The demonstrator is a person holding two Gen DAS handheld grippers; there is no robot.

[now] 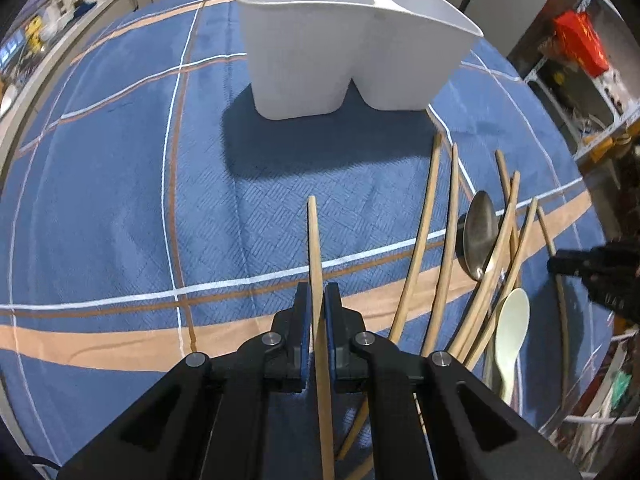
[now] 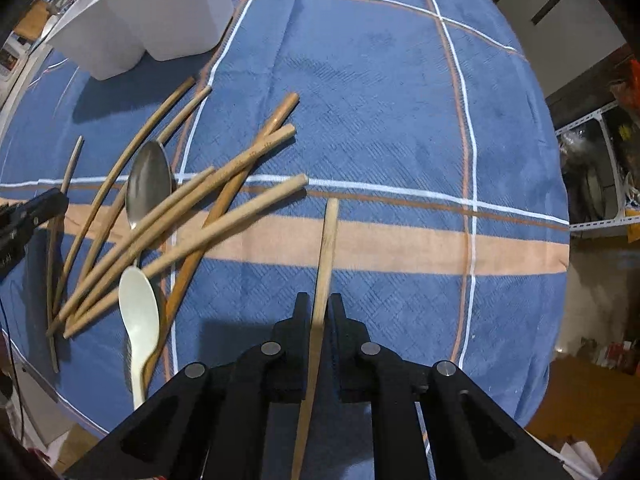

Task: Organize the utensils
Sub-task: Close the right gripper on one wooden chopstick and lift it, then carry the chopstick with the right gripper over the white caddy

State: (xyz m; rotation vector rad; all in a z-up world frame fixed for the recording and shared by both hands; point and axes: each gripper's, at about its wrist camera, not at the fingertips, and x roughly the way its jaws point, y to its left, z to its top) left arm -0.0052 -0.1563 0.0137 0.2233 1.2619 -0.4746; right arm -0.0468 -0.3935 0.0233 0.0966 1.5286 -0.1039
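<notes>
My left gripper (image 1: pixel 317 294) is shut on a wooden chopstick (image 1: pixel 315 248) that points forward above the blue cloth. My right gripper (image 2: pixel 319 306) is shut on another wooden chopstick (image 2: pixel 327 252). A white two-compartment utensil holder (image 1: pixel 344 44) stands ahead of the left gripper; it also shows at the top left of the right wrist view (image 2: pixel 140 12). A pile of loose chopsticks (image 2: pixel 192 208) lies on the cloth with a metal spoon (image 2: pixel 148 182) and a white plastic spoon (image 2: pixel 138 316). The same pile (image 1: pixel 448 240) lies right of the left gripper.
A blue plaid tablecloth (image 2: pixel 380 100) covers the table. Its right edge drops off toward shelves and clutter (image 2: pixel 600 160). The other gripper's black tip shows at the right edge of the left view (image 1: pixel 592 272) and the left edge of the right view (image 2: pixel 28 216).
</notes>
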